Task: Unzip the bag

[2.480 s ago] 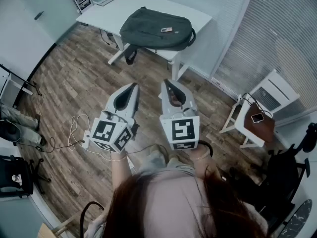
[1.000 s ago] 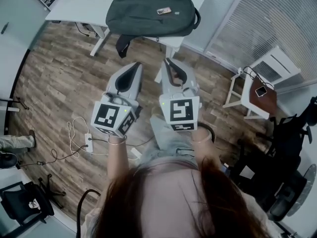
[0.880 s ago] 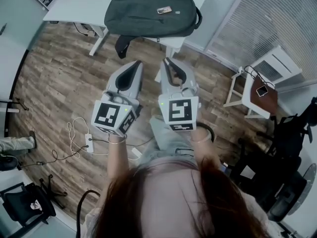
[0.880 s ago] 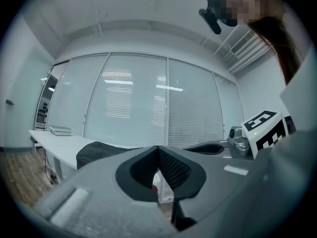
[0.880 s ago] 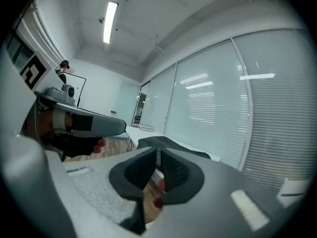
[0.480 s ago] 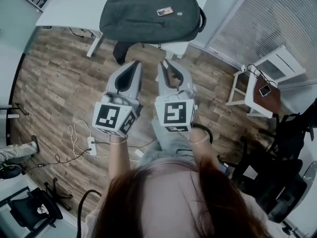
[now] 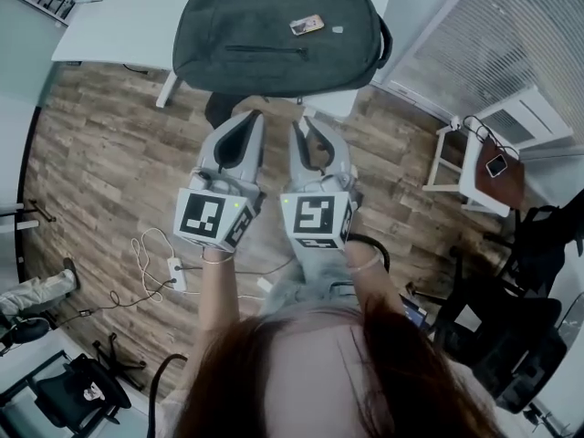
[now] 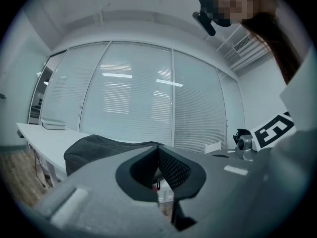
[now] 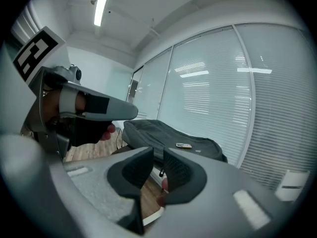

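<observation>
Since the earlier head view, the backpack (image 7: 274, 30) and the white table (image 7: 119, 26) sit larger and lower in frame, and both grippers now lie closer to the table's near edge.

At far left, on the wood floor (image 7: 100, 153), a white power strip (image 7: 176, 272) lies with its cable looped beside it.

The left gripper (image 7: 251, 119) points toward the table, tips just short of its edge. In the left gripper view its jaws (image 8: 158, 155) are pressed together with nothing between them. The backpack (image 8: 99, 150) lies flat on the table (image 8: 44, 138) beyond the tips.

The backpack is dark grey and rests on its back across the table's near end. Its front pocket zipper (image 7: 265, 49) runs horizontally and is closed. A small tag (image 7: 307, 26) lies on its upper face, and a dark strap (image 7: 224, 108) hangs below the table edge.

The right gripper (image 7: 310, 126) is held parallel to the left one, just beside it. In the right gripper view its jaws (image 9: 158, 157) are opening, and the gap holds nothing. The backpack (image 9: 168, 135) and tag (image 9: 184, 146) are ahead, apart from the tips.

At right, a small white side table (image 7: 474, 199) carries a phone (image 7: 497, 164), below the window blinds (image 7: 511, 35).
</observation>
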The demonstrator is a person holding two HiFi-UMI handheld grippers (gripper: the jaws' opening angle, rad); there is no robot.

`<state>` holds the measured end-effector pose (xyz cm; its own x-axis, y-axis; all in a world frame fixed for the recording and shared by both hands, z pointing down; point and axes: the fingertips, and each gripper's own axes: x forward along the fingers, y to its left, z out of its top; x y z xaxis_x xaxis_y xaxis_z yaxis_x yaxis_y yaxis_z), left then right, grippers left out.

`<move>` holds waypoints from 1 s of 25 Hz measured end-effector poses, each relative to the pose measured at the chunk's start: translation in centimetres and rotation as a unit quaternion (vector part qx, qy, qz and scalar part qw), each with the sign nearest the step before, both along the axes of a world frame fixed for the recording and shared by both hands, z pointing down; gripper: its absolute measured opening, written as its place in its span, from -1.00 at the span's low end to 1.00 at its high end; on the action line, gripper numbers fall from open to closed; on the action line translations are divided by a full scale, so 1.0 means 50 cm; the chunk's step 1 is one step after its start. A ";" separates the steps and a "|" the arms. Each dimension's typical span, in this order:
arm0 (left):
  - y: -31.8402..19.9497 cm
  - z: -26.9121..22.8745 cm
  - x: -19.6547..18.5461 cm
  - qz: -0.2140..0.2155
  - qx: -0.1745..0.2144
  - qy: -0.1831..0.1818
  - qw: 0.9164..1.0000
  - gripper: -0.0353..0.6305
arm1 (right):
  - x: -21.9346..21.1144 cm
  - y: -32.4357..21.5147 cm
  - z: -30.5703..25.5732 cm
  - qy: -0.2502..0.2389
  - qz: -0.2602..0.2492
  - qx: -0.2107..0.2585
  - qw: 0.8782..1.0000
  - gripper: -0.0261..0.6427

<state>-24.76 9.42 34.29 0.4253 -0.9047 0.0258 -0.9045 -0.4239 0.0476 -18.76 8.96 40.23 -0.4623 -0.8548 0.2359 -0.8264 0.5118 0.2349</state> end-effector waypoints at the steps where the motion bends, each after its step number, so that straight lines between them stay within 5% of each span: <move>1: -0.010 0.007 -0.001 0.000 0.000 -0.002 1.000 -0.88 | -0.003 -0.008 0.008 0.002 0.004 -0.001 1.000 -0.72; 25: -0.197 0.168 0.000 0.047 -0.069 0.010 0.996 -0.88 | -0.023 -0.133 0.170 -0.005 0.072 -0.066 0.995 -0.62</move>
<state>-24.77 -0.43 42.68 0.5102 -0.8490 0.1376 -0.8590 -0.4954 0.1291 -19.93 2.30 48.72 -0.3403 -0.8740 0.3469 -0.8952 0.4140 0.1648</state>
